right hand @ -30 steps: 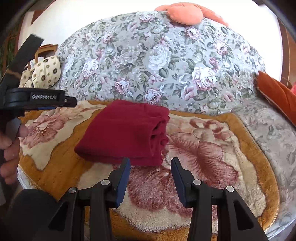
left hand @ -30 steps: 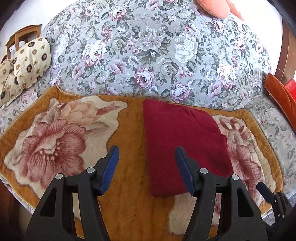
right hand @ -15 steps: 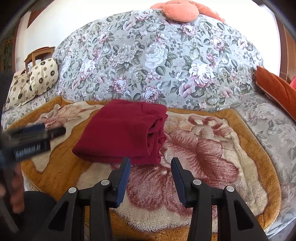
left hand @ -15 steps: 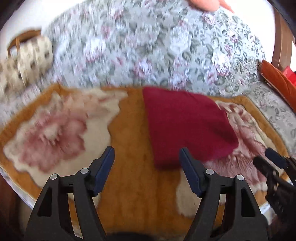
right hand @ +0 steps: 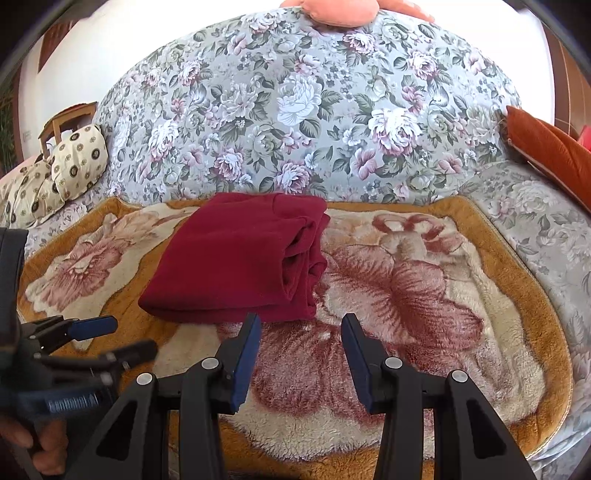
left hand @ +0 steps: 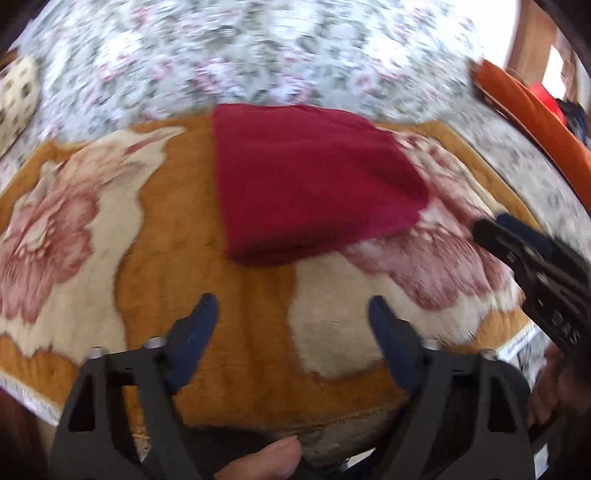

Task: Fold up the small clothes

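Observation:
A dark red garment (right hand: 240, 262) lies folded in a compact rectangle on the orange floral blanket (right hand: 424, 295); its stacked layers show along its right edge. It also shows in the blurred left wrist view (left hand: 306, 177). My left gripper (left hand: 291, 314) is open and empty, held above the blanket well short of the garment's near edge. It shows in the right wrist view (right hand: 107, 339) at the lower left. My right gripper (right hand: 299, 325) is open and empty, just in front of the garment's near right corner. It shows in the left wrist view (left hand: 491, 225) at the right.
The blanket covers a sofa seat with a floral backrest (right hand: 295, 103). A spotted cushion (right hand: 77, 158) lies at the left, an orange cushion (right hand: 546, 147) at the right, a peach cushion (right hand: 332, 9) on top. The blanket's front edge (left hand: 332, 428) is close below my left gripper.
My left gripper has pulled back toward the blanket's front edge, away from the garment, which it flanked before. The right gripper has hardly moved. The garment has stayed put.

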Demonstrator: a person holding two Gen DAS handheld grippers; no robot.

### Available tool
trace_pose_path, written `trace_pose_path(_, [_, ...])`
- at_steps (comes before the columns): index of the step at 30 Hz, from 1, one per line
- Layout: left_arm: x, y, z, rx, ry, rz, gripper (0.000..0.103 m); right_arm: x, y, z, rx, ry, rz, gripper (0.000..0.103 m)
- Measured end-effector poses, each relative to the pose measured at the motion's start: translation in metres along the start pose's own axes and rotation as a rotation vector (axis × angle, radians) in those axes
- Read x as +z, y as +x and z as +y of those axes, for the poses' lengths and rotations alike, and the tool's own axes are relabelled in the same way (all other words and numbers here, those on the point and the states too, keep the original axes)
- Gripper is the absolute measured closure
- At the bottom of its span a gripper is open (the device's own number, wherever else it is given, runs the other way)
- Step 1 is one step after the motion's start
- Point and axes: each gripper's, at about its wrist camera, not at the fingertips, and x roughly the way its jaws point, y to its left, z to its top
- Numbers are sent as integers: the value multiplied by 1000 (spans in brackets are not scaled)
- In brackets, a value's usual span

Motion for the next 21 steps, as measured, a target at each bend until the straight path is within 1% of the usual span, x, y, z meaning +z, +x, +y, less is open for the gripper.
trace_pose_path(1, [-1, 2, -5, 6, 17, 6, 7, 0, 0, 0, 0, -4, -2, 60])
trace_pose_path(3, [-1, 4, -8, 13, 25, 12, 6, 1, 1, 1, -1, -7, -2, 60])
trace_pose_path(7, [-5, 1, -3, 4, -18, 8, 6, 6, 7, 0, -6, -6, 13, 60])
trace_pose_path(10, [-7, -2, 1, -6, -49, 4, 6, 9, 12, 4, -28, -24, 30, 60])
trace_pose_path(14, [-6, -1, 12, -45, -96, 19, 6, 8, 8, 16, -71, -87, 9, 60])
trace_pose_path(18, [-6, -3, 20, -50, -143, 21, 6, 5, 6, 29, -113, -172, -2, 60])
trace_pose_path(21, [-8, -7, 22, -44, -149, 13, 6, 4, 6, 34, -131, -216, -4, 60])
